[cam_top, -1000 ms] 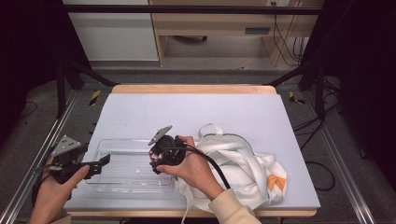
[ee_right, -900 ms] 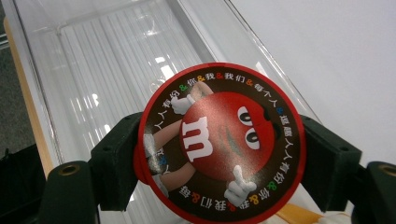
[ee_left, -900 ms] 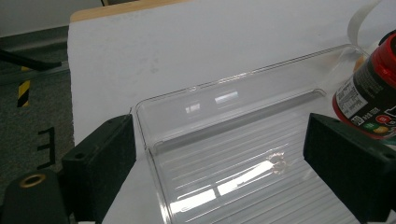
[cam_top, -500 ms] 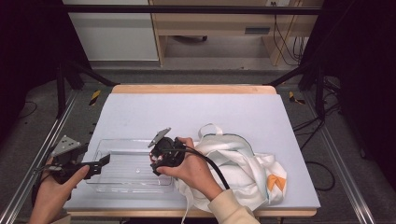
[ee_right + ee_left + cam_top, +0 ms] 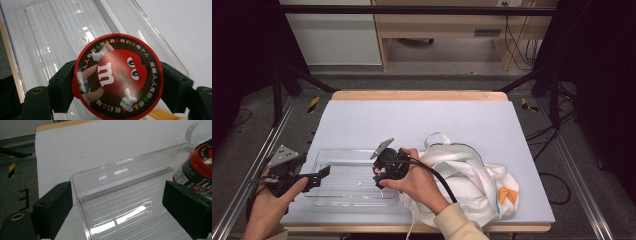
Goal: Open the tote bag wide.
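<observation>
Looking down from the high view, we logged the right tool (image 5: 384, 170) above the right end of a clear plastic tray (image 5: 337, 192) on the pale worktop (image 5: 422, 120). Its jaws were clamped on a red-lidded candy jar (image 5: 117, 76); in the right gripper view the pads pressed both sides of the round lid, which bore a red cartoon figure and a ring of printed characters. The jar hung over the ribbed tray floor, near the tray's long wall. We could not tell whether its base touched the floor.

We noted the left tool (image 5: 319, 174) at the tray's left end, held level in the left hand (image 5: 269, 205). In the left gripper view its jaws stood wide, one outside the tray's corner wall (image 5: 75, 187) and the other over the tray's inside, nothing pinched between them. The jar (image 5: 197, 167) showed in that view at the far right, dark label under the red lid.

A white cloth bag (image 5: 472, 185) with an orange patch lay rumpled on the worktop just beside the tray's right end, under the right forearm.
</observation>
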Demonstrator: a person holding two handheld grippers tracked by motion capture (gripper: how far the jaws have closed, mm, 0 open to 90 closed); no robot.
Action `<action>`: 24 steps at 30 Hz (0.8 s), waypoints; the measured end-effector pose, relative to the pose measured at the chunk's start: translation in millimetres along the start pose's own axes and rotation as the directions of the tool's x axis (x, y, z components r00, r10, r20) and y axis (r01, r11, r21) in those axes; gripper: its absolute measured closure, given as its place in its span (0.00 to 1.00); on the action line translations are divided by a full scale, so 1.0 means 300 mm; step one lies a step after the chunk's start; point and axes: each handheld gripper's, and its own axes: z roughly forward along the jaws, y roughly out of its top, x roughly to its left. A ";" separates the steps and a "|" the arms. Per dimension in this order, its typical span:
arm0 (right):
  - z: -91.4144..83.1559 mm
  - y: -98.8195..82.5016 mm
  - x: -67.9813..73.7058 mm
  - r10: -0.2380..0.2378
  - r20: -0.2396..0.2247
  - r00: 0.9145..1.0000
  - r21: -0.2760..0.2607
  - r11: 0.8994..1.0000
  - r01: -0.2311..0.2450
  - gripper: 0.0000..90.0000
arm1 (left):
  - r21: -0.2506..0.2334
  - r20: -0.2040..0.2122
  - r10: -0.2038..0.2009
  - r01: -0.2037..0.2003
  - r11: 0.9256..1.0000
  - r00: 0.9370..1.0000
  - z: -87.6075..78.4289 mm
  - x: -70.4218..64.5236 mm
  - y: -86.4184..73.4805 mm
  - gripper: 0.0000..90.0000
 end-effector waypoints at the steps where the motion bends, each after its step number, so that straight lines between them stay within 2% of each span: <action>1: 0.002 -0.001 -0.001 -0.003 0.001 1.000 -0.002 1.000 0.003 0.27 | -0.001 0.000 0.000 0.000 1.000 1.000 0.000 0.000 0.000 0.10; 15: 0.015 0.001 0.002 -0.010 0.002 1.000 0.002 1.000 0.010 0.27 | -0.001 0.001 0.001 -0.001 1.000 1.000 0.000 0.000 0.000 0.10; 24: 0.035 -0.011 -0.002 -0.008 -0.001 1.000 0.023 1.000 0.008 0.27 | -0.001 0.002 -0.003 0.003 1.000 1.000 -0.001 0.002 0.000 0.10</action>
